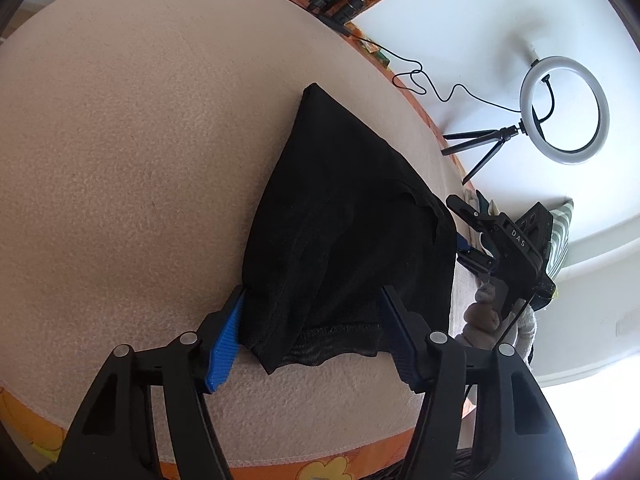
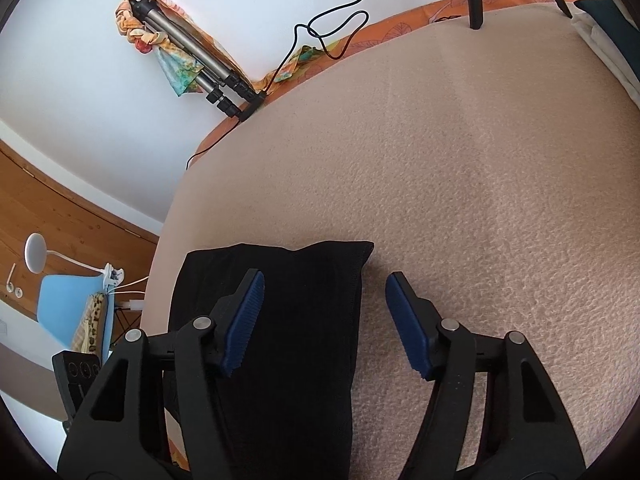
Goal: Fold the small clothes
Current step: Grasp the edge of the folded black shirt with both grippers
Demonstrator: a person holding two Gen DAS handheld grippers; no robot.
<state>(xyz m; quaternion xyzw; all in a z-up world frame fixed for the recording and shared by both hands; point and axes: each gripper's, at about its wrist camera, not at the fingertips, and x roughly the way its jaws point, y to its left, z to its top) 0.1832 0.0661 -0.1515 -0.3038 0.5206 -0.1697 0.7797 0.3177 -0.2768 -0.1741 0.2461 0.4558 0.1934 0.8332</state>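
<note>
From your left wrist, the left tool (image 1: 312,328) straddles the near corner of the black garment (image 1: 344,216), a thin matte knit folded into a rough triangle on the nubby beige blanket (image 1: 140,140). Its ribbed blue pads (image 1: 224,344) stand at the cloth's two sides; whether they press it, I cannot tell. The right tool (image 1: 472,240) sits at the garment's far edge, a gloved hand (image 1: 484,312) below it.

From your right wrist, the right tool (image 2: 324,320) is open over the garment's (image 2: 280,320) stitched edge, one pad above black cloth, the other above blanket (image 2: 480,160).
</note>
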